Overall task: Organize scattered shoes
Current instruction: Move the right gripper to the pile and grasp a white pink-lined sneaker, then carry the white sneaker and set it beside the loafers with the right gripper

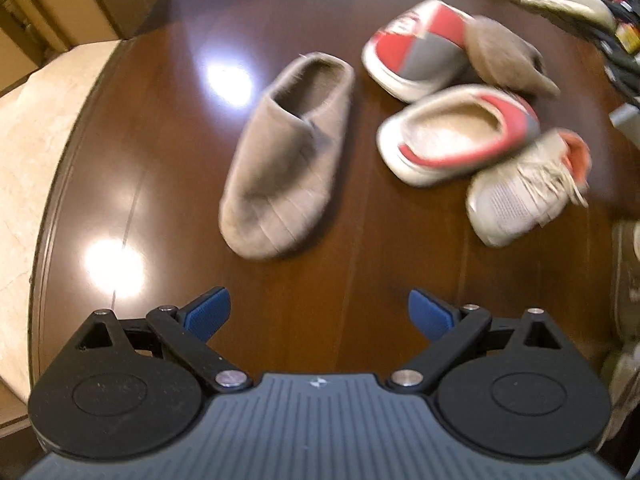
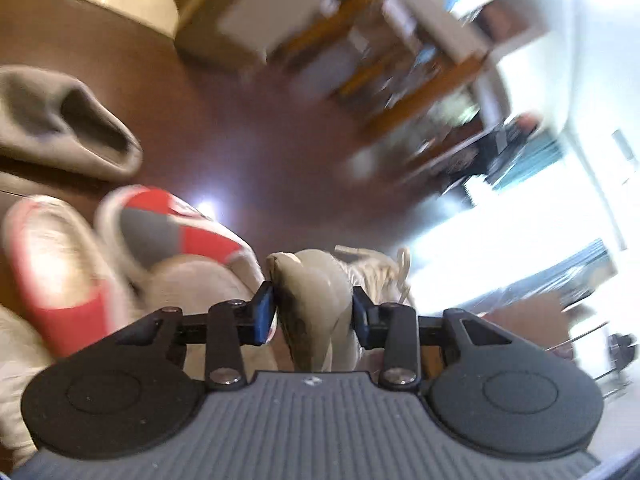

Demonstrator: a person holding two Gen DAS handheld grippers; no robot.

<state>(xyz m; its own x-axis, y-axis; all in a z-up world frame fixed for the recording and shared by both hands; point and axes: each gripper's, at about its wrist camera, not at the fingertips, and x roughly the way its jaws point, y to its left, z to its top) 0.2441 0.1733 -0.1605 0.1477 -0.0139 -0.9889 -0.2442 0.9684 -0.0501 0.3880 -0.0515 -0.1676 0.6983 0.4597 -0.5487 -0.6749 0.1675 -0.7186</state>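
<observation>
Right gripper (image 2: pixel 313 307) is clamping a pale laced sneaker (image 2: pixel 320 300) by its heel, while left gripper (image 1: pixel 319 314) is hanging wide open, a beige slipper (image 1: pixel 286 156) lying just ahead on the tabletop (image 1: pixel 160 140).

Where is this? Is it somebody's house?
Probably yes, a room in a home. Worn shoes lie scattered on a shiny dark wooden surface: a grey slipper, red and grey slippers, a laced sneaker. Blurry wooden shelves crowded with things stand behind.
</observation>
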